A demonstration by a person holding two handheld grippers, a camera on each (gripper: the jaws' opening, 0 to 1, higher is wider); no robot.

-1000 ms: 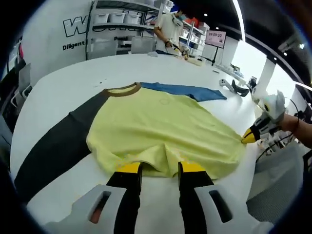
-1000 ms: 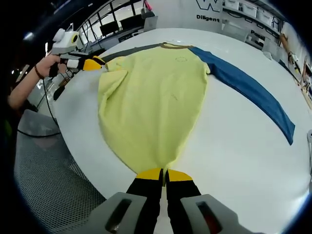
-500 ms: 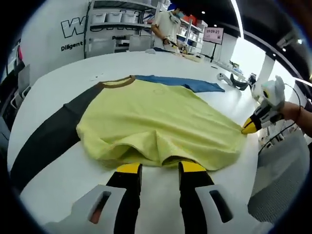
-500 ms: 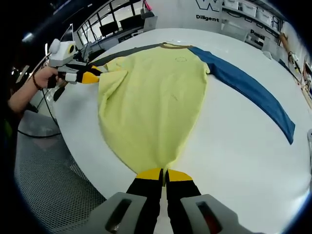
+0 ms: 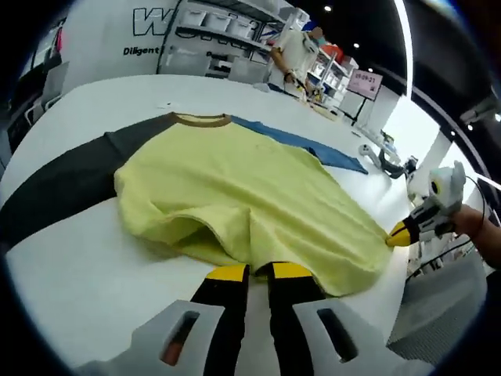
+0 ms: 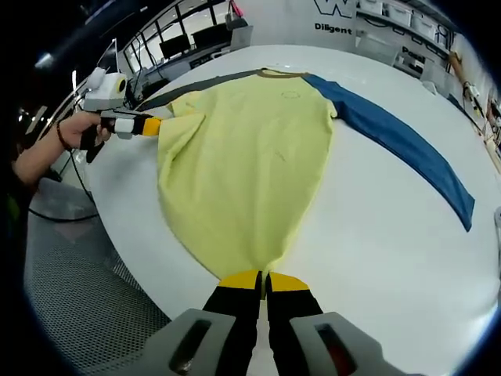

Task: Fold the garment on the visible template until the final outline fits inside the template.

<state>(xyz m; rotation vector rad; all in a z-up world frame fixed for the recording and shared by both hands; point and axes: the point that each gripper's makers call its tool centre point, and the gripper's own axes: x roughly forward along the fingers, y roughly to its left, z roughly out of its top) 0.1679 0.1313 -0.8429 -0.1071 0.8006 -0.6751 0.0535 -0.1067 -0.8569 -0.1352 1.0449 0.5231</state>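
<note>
The shirt (image 6: 250, 164) lies on the white table (image 6: 391, 235), yellow body spread, its grey sleeve (image 5: 63, 184) and blue sleeve (image 6: 399, 141) stretched out to either side. The right gripper (image 6: 262, 280) is clenched on one corner of the yellow hem. The left gripper (image 5: 260, 271) is clenched on the other corner, where the hem bunches into a raised fold. Shelves (image 5: 227, 31) stand beyond the table.
</note>
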